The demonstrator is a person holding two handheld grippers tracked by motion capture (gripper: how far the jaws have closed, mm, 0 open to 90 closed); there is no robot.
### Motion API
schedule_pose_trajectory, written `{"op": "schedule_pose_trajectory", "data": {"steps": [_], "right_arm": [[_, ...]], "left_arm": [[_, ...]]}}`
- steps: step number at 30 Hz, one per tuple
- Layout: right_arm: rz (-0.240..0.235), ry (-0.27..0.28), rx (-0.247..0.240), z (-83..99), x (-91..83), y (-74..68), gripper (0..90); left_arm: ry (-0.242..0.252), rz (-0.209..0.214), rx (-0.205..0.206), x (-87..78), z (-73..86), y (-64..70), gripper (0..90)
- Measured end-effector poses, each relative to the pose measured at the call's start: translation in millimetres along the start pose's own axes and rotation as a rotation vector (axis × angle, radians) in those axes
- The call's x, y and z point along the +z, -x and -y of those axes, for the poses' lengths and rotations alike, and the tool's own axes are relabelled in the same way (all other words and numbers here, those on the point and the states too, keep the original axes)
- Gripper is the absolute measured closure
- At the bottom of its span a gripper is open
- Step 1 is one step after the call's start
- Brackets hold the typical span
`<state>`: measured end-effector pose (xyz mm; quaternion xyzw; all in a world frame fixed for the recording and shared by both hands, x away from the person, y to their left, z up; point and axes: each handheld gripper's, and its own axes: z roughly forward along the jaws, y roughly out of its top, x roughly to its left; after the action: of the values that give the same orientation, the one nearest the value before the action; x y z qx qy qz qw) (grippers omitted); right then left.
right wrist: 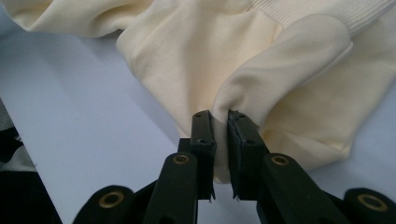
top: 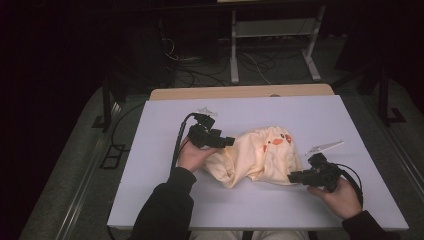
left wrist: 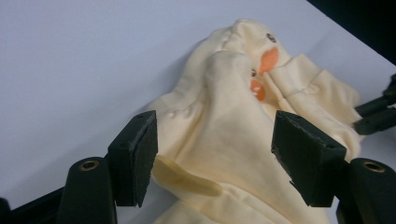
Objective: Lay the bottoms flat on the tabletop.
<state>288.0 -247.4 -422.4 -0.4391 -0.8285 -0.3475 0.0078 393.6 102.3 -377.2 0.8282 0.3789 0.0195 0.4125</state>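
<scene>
A crumpled cream garment (top: pixel 260 152) with orange patches lies in the middle of the white table (top: pixel 165 120). My left gripper (top: pixel 226 142) hovers at its left end, open, with the garment (left wrist: pixel 233 126) bunched between the two pads but not pinched. My right gripper (top: pixel 295 176) is at the garment's lower right edge, shut on a fold of the cream fabric (right wrist: pixel 261 88). The right gripper (right wrist: pixel 221 135) holds that fold between its two pads. The right gripper's black jaws (left wrist: pixel 376 114) show at the far right of the left gripper view.
The white table ends in a wooden strip (top: pixel 240 92) at the back. Beyond it the floor holds cables (top: pixel 200 70) and a white metal stand (top: pixel 272 42). A grey plate (top: pixel 325 147) tops the right gripper. Bare table surrounds the garment.
</scene>
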Motion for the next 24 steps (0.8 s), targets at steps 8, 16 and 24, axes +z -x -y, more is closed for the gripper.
{"op": "schedule_pose_trajectory", "data": {"steps": [8, 16, 24], "right_arm": [[-0.012, 0.069, -0.052, -0.9, -8.0, 0.7, 56.0], [-0.013, 0.094, -0.083, -13.9, -10.3, 2.0, 41.9], [0.004, 0.151, -0.067, -40.2, -20.3, 14.1, 34.2]], "left_arm": [[-0.018, -0.012, -0.055, 18.0, -1.7, -20.9, 34.2], [-0.044, 0.005, -0.087, 29.9, 0.6, -30.3, 37.7], [-0.08, 0.028, -0.083, 37.9, 2.6, -26.7, 40.8]]}}
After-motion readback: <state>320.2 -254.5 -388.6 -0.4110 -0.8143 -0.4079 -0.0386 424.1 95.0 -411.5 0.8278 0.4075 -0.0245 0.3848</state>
